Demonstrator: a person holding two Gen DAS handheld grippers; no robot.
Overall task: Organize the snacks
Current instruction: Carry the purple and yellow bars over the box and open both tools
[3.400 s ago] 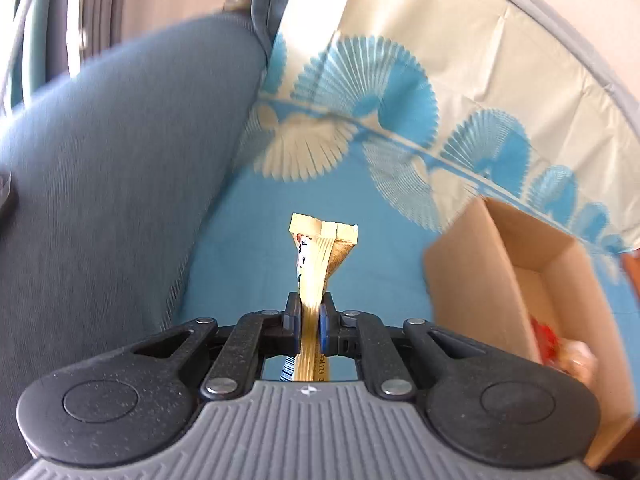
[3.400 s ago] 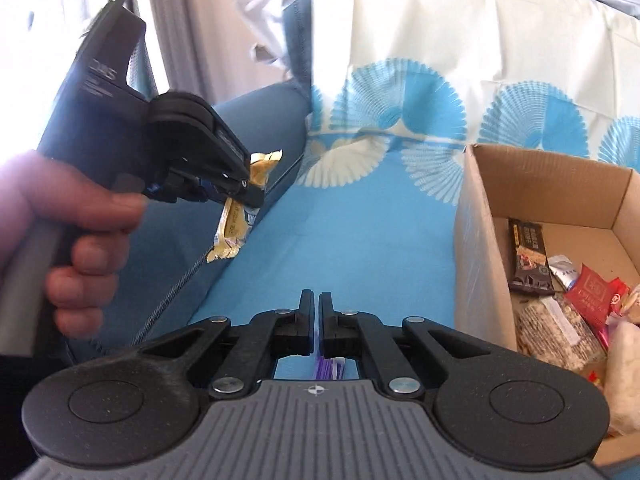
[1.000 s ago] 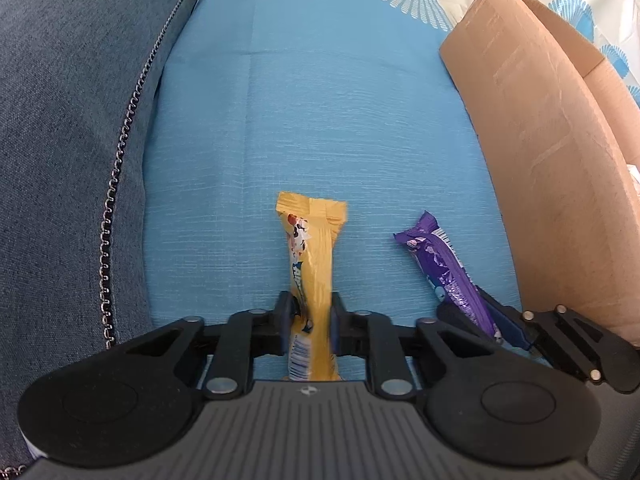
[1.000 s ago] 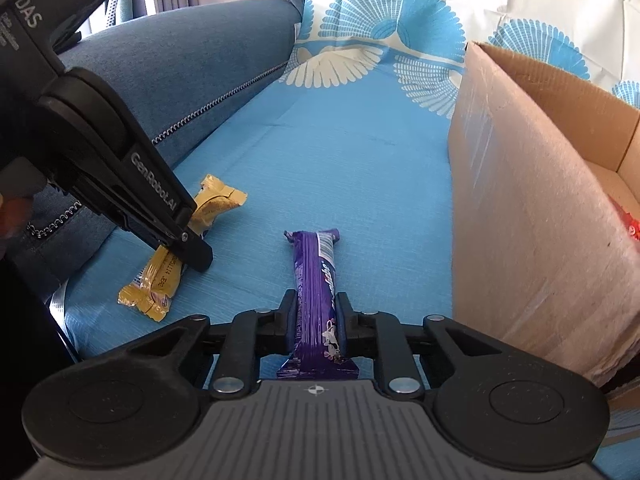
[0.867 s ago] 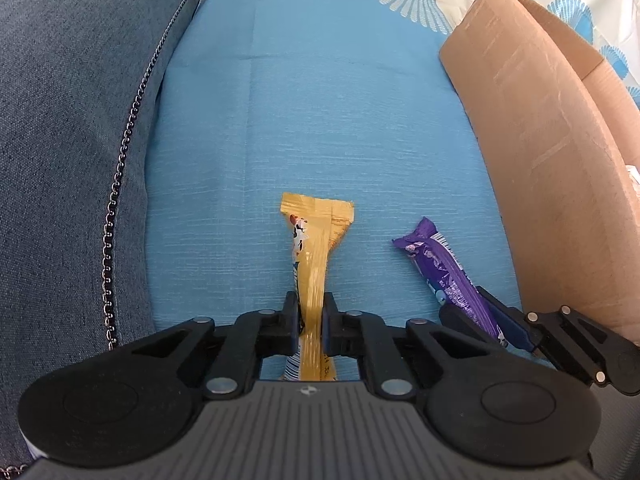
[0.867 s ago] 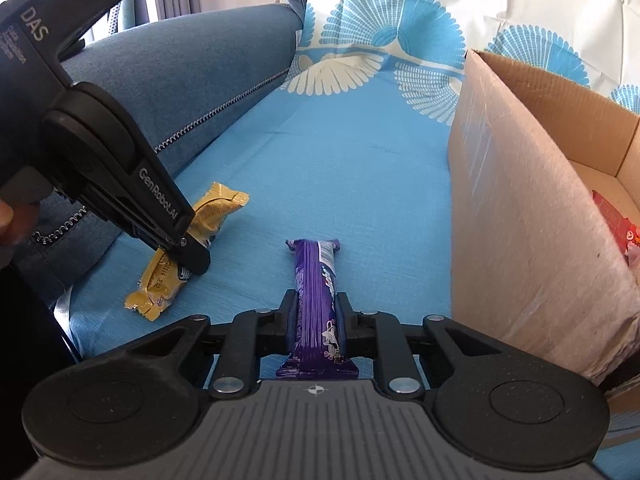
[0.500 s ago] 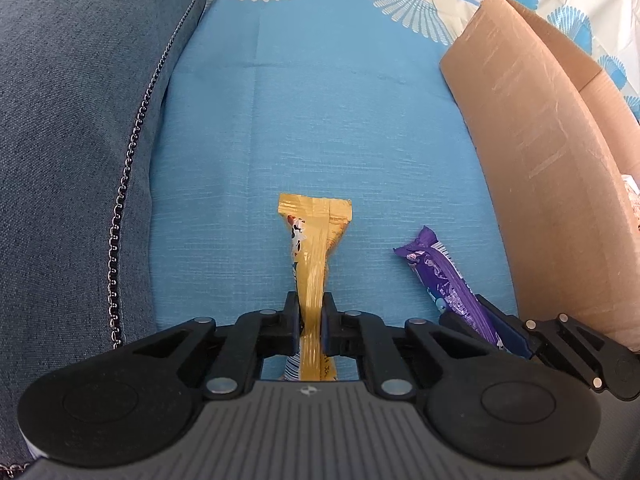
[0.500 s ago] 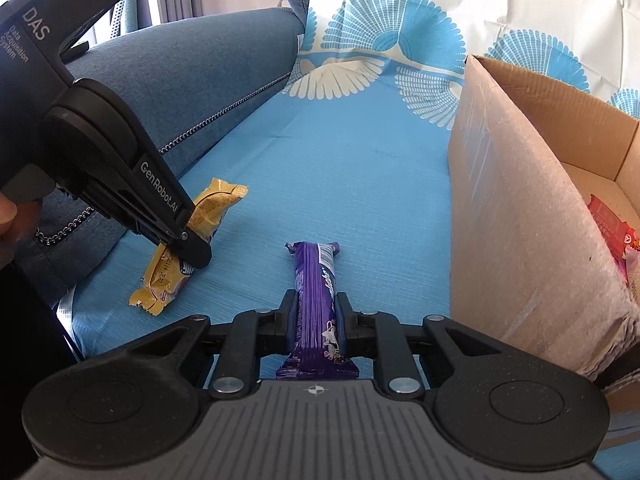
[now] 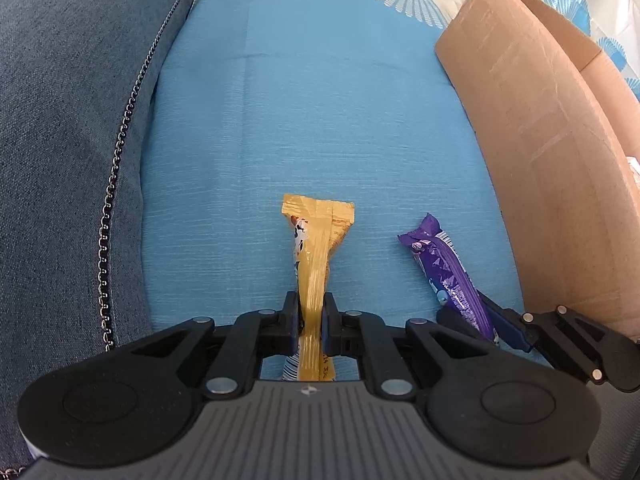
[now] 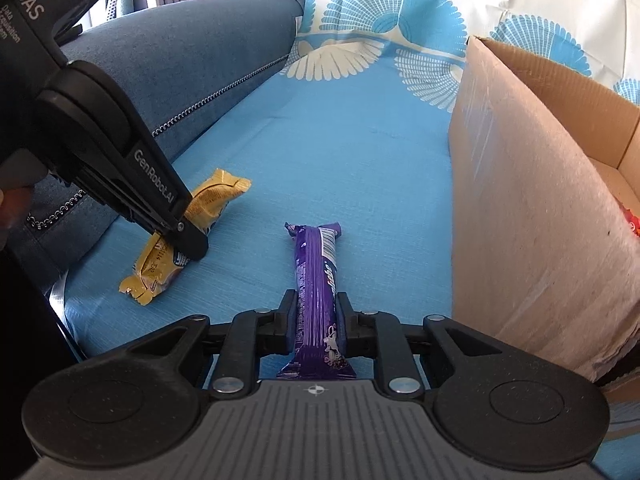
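My left gripper (image 9: 310,312) is shut on a yellow snack bar (image 9: 314,252), which lies lengthwise on the blue sofa cover; it also shows in the right wrist view (image 10: 212,204) under the left gripper (image 10: 188,240). My right gripper (image 10: 316,312) has its fingers close around a purple snack bar (image 10: 316,268) that lies flat on the cover; I cannot tell whether they grip it. The purple bar (image 9: 444,272) and the right gripper (image 9: 500,320) also show in the left wrist view.
A cardboard box (image 9: 540,128) stands to the right on the blue patterned cover (image 9: 320,100), with red packets inside (image 10: 630,220). A dark blue sofa armrest (image 9: 60,120) with a zipper runs along the left.
Earlier the left gripper held the yellow bar in the air; both bars came down onto the cover. Over the last second the left jaws tightened on the yellow bar.
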